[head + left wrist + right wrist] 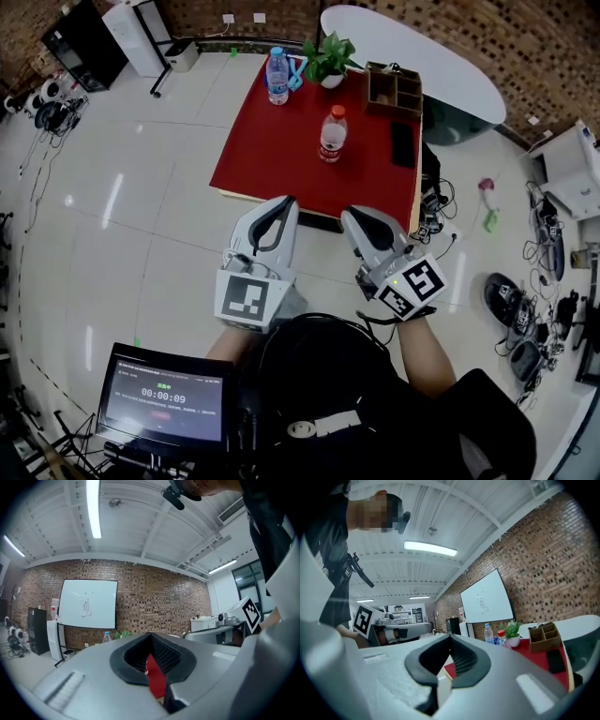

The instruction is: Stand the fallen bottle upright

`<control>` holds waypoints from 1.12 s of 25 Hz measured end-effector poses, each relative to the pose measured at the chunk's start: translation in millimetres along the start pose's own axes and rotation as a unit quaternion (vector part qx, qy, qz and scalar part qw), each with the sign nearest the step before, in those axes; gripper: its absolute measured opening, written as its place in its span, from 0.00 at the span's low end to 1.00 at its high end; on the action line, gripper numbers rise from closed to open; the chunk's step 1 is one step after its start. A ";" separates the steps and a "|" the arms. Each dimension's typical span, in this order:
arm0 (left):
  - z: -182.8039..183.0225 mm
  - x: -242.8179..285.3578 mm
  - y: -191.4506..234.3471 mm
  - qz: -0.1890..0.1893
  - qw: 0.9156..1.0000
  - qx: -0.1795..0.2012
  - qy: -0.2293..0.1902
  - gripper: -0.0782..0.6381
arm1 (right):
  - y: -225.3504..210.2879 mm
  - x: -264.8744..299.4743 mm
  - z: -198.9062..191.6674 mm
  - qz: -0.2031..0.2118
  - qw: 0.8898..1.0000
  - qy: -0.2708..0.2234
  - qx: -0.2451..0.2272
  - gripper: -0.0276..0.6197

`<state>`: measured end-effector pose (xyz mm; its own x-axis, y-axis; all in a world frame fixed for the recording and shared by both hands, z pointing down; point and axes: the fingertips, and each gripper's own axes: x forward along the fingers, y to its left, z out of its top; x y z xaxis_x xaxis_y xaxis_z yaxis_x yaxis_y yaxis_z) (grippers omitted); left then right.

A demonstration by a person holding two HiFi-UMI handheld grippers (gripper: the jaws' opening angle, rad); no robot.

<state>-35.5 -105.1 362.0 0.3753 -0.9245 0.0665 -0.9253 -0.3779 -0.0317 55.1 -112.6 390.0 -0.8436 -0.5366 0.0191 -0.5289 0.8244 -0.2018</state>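
Note:
On the red table (272, 159) a red-capped bottle (332, 134) stands upright near the middle. A blue-capped bottle (277, 75) stands upright at the far edge. No bottle lies on its side in any view. My left gripper (286, 200) and right gripper (349, 214) hover side by side just short of the table's near edge, pointing level at it. Both are shut and hold nothing. The right gripper view shows its jaws (450, 635) closed, with both bottles (500, 638) far ahead. In the left gripper view the jaws (150, 633) meet at their tips.
A potted plant (328, 58), a wooden organiser (394, 91) and a flat black object (403, 144) share the table's right side. A white oval table (422, 56) stands behind. Cables and gear (525, 319) litter the floor at right. A screen (169, 394) sits at lower left.

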 end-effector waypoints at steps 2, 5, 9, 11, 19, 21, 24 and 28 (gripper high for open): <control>1.3 -5.0 -27.6 -0.003 1.000 0.003 0.003 0.12 | 2.6 -27.1 -1.4 0.000 1.000 -0.006 0.004 0.05; 5.1 -16.6 -72.1 -0.006 1.000 0.009 -0.002 0.12 | 12.1 -69.6 -5.6 0.009 1.000 -0.011 0.003 0.05; 8.5 -43.1 -127.9 0.003 1.000 0.026 -0.005 0.12 | 31.6 -122.6 -12.2 0.030 0.999 -0.019 0.015 0.05; 7.8 -59.2 -149.9 0.011 0.999 0.033 0.000 0.12 | 47.0 -143.6 -18.8 0.040 0.999 -0.021 0.020 0.05; 18.2 -98.6 -199.4 0.012 0.998 0.056 0.013 0.12 | 87.1 -186.9 1.6 0.061 0.996 -0.057 0.025 0.05; 21.2 -105.8 -198.8 0.010 0.998 0.057 0.007 0.12 | 96.1 -186.5 5.7 0.061 0.996 -0.060 0.025 0.05; 23.0 -125.4 -182.7 0.011 0.999 0.046 0.002 0.12 | 118.6 -173.1 2.3 0.055 0.997 -0.048 0.021 0.05; 15.9 -144.1 -164.8 0.008 0.999 0.031 -0.005 0.12 | 140.3 -158.8 -16.9 0.033 0.999 -0.018 0.012 0.05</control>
<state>63.8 89.6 341.8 0.3611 -0.9309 0.0560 -0.9261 -0.3650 -0.0953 113.4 91.3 375.1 -0.8727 -0.4874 -0.0296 -0.4694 0.8541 -0.2242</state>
